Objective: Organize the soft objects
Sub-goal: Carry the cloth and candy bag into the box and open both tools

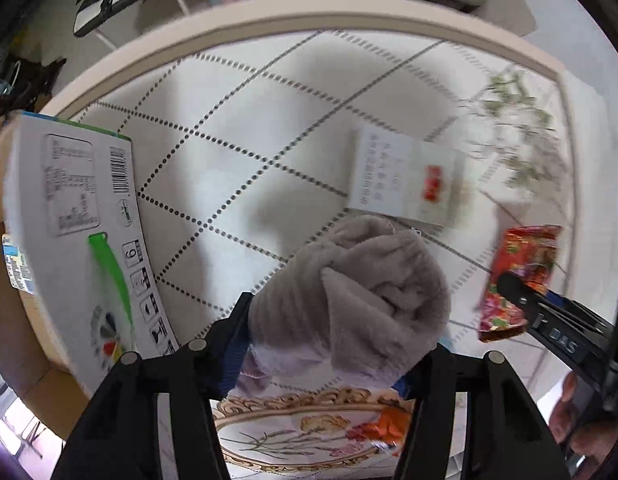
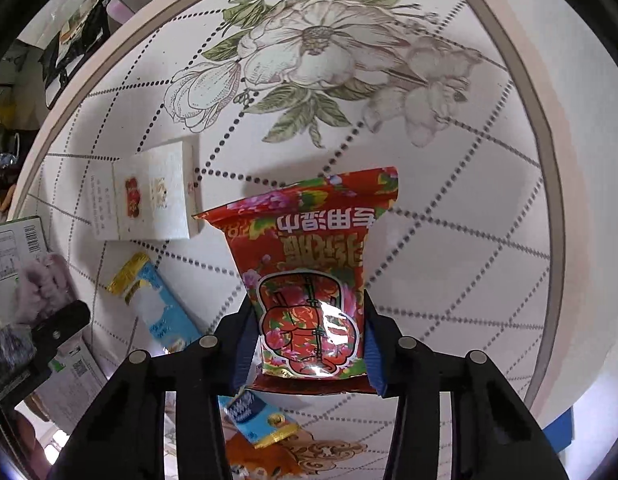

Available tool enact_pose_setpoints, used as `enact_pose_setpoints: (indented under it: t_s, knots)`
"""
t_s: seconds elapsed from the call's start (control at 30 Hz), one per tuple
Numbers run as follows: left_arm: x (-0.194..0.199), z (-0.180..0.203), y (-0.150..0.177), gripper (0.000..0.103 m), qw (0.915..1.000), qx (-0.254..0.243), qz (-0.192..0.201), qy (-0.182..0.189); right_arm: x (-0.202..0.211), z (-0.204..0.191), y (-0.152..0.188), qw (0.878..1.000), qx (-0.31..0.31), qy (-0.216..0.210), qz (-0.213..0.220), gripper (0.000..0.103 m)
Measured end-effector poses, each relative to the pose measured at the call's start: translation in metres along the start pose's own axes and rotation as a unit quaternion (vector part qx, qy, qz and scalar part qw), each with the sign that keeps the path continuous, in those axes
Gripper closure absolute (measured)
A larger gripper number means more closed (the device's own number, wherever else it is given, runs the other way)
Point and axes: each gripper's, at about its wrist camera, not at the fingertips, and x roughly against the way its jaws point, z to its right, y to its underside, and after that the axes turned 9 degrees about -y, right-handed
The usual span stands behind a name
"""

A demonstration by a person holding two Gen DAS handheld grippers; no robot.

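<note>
Grey towel [image 1: 349,300] sits clamped in my left tongs [image 1: 333,344]; my right tongs [image 2: 309,344] grip a red packet [image 2: 309,280] above the desk [image 2: 449,240], white box [image 2: 149,196] far left.

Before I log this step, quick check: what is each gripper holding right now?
Left gripper: closed on the grey fuzzy cloth, lifted above the table.
Right gripper: closed on the red floral packet, also held up.
</note>
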Motion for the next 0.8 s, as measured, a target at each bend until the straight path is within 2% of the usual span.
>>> enact_pose_setpoints:
  t_s: [0.2, 0.33, 0.4, 0.57, 0.7, 0.8]
  knots:
    - [0.061, -0.01, 0.044, 0.049, 0.9969, -0.014, 0.059, 0.051, 0.054, -0.017, 0.037, 0.999, 0.026, -0.027, 0.036, 0.056]
    - [0.11, -0.027, 0.051, 0.049, 0.9926, -0.011, 0.095, 0.075, 0.096, -0.059, 0.071, 0.995, 0.064, -0.047, 0.065, 0.056]
    - [0.126, -0.035, 0.053, 0.049, 0.9906, -0.005, 0.112, 0.08, 0.115, -0.076, 0.075, 0.992, 0.083, -0.062, 0.074, 0.056]
    - [0.158, -0.096, 0.086, 0.049, 0.9862, 0.024, 0.139, 0.087, 0.138, -0.157, 0.126, 0.983, 0.139, -0.096, 0.076, 0.056]
    - [0.163, -0.159, 0.111, 0.049, 0.9832, 0.062, 0.15, 0.084, 0.131, -0.224, 0.164, 0.976, 0.181, -0.108, 0.063, 0.056]
    - [0.155, -0.206, 0.124, 0.049, 0.9813, 0.092, 0.15, 0.079, 0.111, -0.273, 0.184, 0.972, 0.205, -0.107, 0.042, 0.056]
